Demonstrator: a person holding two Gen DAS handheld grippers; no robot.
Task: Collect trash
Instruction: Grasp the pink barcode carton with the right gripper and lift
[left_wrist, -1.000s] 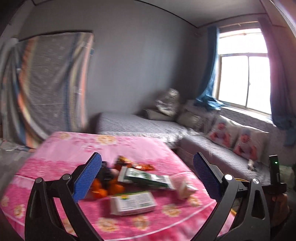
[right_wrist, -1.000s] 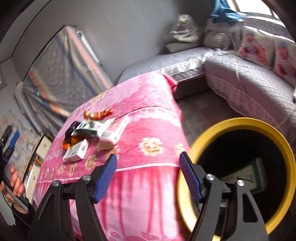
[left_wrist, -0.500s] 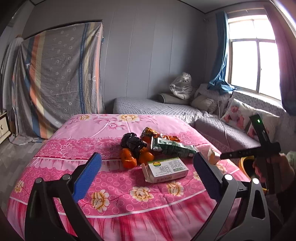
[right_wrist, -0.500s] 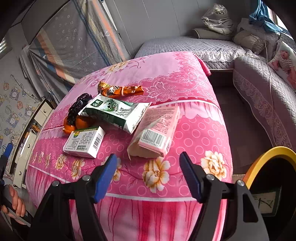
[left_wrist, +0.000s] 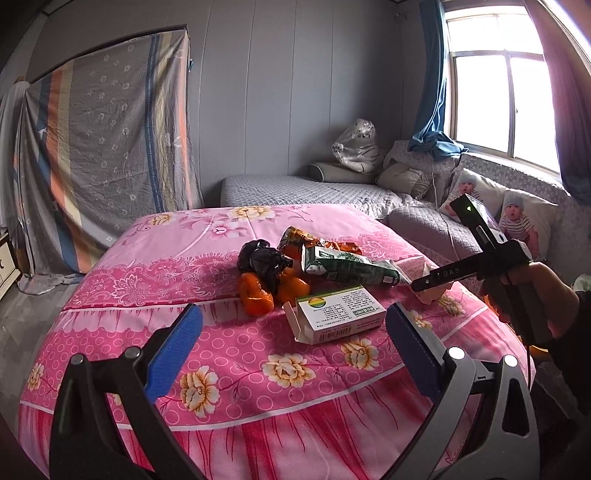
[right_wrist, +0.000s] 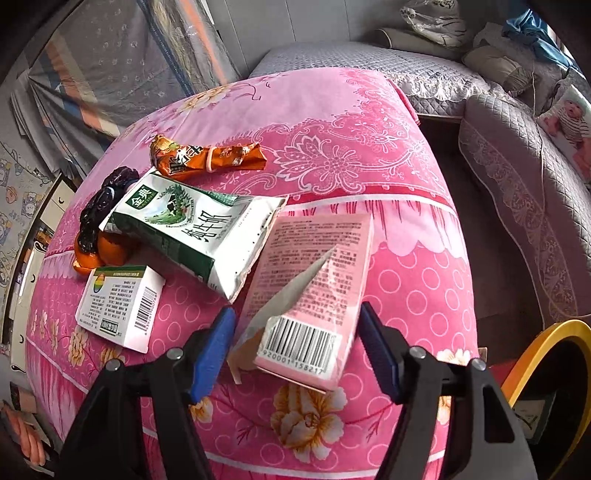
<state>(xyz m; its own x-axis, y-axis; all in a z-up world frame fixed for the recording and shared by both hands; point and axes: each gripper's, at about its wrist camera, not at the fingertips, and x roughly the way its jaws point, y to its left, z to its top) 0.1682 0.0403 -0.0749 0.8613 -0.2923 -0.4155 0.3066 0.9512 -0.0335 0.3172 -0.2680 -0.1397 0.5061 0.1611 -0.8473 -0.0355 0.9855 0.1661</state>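
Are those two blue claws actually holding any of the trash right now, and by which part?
Nothing is held. The right gripper is open, its fingers either side of the pink carton's barcode end. The left gripper is open too.

Home bedroom, quilted bed (left_wrist: 295, 188), pillows (left_wrist: 513, 218), curtains (left_wrist: 432, 92)

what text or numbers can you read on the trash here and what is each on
"金典" and large characters that look like "纯牛奶": green and white milk carton.
"920001158217", first digit cut off: barcode on the pink carton between the open right gripper pads.
"D A S": side of the right gripper as seen by the left wrist camera.
White medicine box: small print and barcode digits too small to read.
Orange snack wrapper: crumpled lettering, unreadable.
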